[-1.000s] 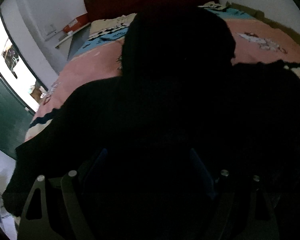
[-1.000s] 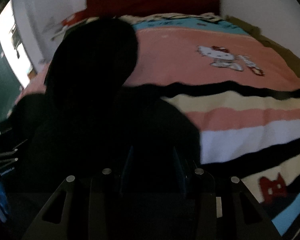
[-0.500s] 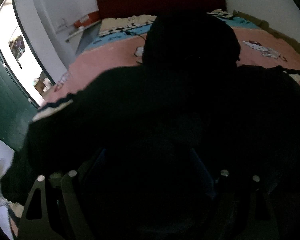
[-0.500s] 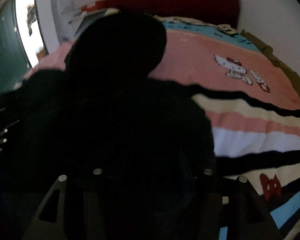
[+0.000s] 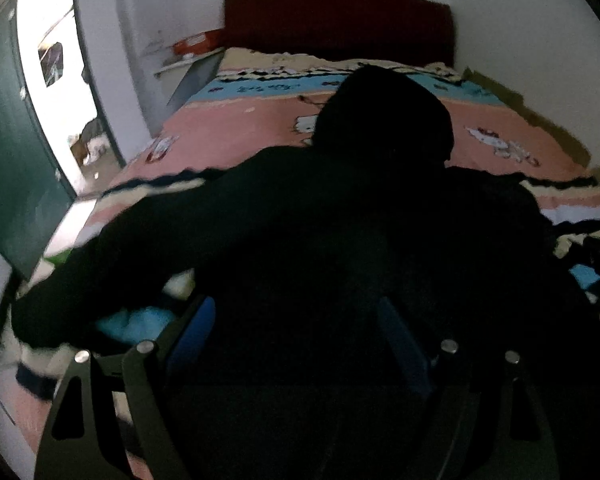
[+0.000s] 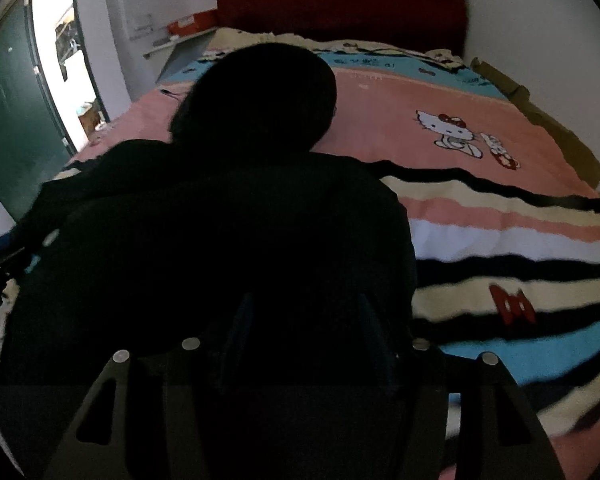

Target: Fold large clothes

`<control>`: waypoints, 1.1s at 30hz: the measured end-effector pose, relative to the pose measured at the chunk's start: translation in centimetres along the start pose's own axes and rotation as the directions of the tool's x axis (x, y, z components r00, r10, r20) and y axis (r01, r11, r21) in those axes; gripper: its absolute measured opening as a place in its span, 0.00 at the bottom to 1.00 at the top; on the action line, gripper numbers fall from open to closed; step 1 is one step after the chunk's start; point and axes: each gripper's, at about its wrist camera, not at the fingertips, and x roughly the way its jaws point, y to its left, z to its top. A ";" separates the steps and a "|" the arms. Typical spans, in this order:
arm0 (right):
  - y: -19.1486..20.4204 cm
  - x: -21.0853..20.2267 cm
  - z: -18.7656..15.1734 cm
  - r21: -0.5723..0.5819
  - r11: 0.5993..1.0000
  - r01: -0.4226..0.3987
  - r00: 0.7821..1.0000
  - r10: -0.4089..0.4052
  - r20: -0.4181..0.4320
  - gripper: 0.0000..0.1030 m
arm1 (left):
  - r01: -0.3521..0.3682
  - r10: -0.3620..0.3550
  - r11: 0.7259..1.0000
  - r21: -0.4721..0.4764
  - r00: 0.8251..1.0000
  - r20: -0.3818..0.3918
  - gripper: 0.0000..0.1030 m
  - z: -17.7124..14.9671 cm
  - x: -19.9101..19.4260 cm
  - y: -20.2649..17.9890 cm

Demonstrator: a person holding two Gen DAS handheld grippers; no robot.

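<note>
A: In the left wrist view, where was the garment?

B: The black hooded garment [image 5: 340, 240] lay spread on the striped bed cover [image 5: 240, 128], directly in front of the left gripper [image 5: 296, 320] and partly under it. Its hood [image 5: 384, 116] pointed toward the red headboard [image 5: 336, 20], so the long axis ran away from the camera, along the bed. One sleeve [image 5: 112, 264] stretched out to the left edge of the bed.

A: And the left jaws?

B: They stood wide apart, with dark cloth between the blue pads [image 5: 196, 328]. I could not see any pad pressing on it, so I judged them released, but the picture was very dark.

A: And the right wrist view?

B: The same garment [image 6: 220, 260] filled the left and the middle; the cover [image 6: 500, 220] was bare to the right. The right gripper [image 6: 304, 328] was opening, with cloth lying between its fingers, and no pad seemed to press on it.

A: Which hand was nearer?

B: Both were at the near hem. I think the left one was nearer to the stretched sleeve, so it should fold that sleeve inward.
</note>
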 end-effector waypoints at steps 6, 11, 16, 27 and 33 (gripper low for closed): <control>2.0 -4.7 -3.5 0.019 0.999 -0.030 0.999 0.029 0.020 0.57 | 0.053 -0.057 0.987 -0.151 0.998 -0.024 0.81 -4.1 -3.1 7.2; 2.4 -6.8 -5.9 0.051 0.998 -0.030 0.999 0.029 0.019 0.58 | 0.036 -0.045 0.937 -0.348 0.999 -0.019 0.81 -6.4 -4.3 15.9; 1.7 -7.6 -7.3 0.078 0.997 -0.003 1.000 0.003 0.005 0.58 | -0.050 0.040 0.881 -0.471 0.999 -0.032 0.81 -8.4 -4.4 23.3; 1.7 -6.8 -8.1 0.084 0.996 0.042 0.999 -0.040 -0.026 0.59 | 0.081 -0.065 0.604 -0.793 0.997 0.052 0.81 -12.0 -0.1 36.4; 1.7 -6.5 -8.7 0.074 0.995 0.071 0.996 -0.068 -0.051 0.59 | 0.060 -0.070 0.473 -0.879 0.997 0.030 0.79 -13.2 3.9 39.1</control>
